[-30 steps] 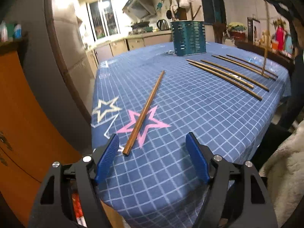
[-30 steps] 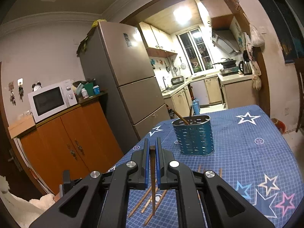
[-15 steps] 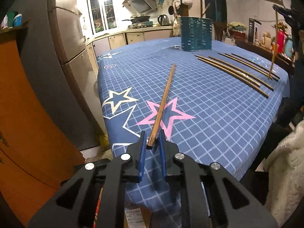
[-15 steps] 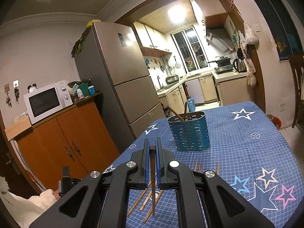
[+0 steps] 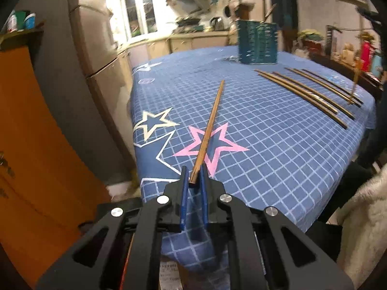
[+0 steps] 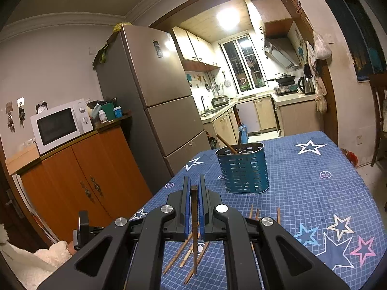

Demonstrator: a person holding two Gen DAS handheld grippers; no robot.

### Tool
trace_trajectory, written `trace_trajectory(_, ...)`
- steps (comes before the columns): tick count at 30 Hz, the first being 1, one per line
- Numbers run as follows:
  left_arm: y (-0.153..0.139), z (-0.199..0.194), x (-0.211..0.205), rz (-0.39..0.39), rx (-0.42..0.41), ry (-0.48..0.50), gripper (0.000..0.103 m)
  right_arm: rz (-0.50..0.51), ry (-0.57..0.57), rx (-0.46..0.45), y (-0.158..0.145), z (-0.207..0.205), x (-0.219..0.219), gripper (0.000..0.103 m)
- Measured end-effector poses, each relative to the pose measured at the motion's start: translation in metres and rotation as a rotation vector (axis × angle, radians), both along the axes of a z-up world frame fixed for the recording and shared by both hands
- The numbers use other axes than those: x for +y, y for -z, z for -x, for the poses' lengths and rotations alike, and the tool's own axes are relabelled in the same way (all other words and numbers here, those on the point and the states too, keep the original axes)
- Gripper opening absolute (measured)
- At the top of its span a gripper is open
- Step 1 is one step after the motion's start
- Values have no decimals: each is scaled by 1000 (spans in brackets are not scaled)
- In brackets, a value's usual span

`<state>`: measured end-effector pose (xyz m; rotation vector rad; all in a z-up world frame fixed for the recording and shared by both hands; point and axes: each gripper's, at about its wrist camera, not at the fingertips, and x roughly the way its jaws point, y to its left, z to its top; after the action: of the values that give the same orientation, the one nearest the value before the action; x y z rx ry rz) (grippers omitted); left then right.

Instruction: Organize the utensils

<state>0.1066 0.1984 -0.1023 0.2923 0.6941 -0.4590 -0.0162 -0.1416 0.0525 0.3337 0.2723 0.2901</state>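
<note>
Left tongs (image 5: 194, 177) closing on near end of chopstick (image 5: 210, 126) lying across pink star on surface (image 5: 266, 145). Right tongs (image 6: 193, 192) clamping upright chopstick (image 6: 194, 220); only right view revealing chopsticks inside blue holder (image 6: 243, 169).

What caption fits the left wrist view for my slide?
Left hand-held gripper closing on the near end of a lone chopstick on the star-patterned tablecloth, teal utensil holder beyond.
</note>
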Motion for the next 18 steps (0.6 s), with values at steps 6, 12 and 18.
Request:
trace_trajectory(6, -26, 8, -23, 60, 71, -79, 7, 15, 17, -10, -2, 6, -4, 7)
trace_trajectory(12, -65, 16, -34, 179, 76, -114, 7, 29, 9, -24, -3, 3, -8, 7)
trace_trajectory(18, -61, 22, -49, 54, 27, -43, 7, 35, -39, -38, -3, -4, -8, 7)
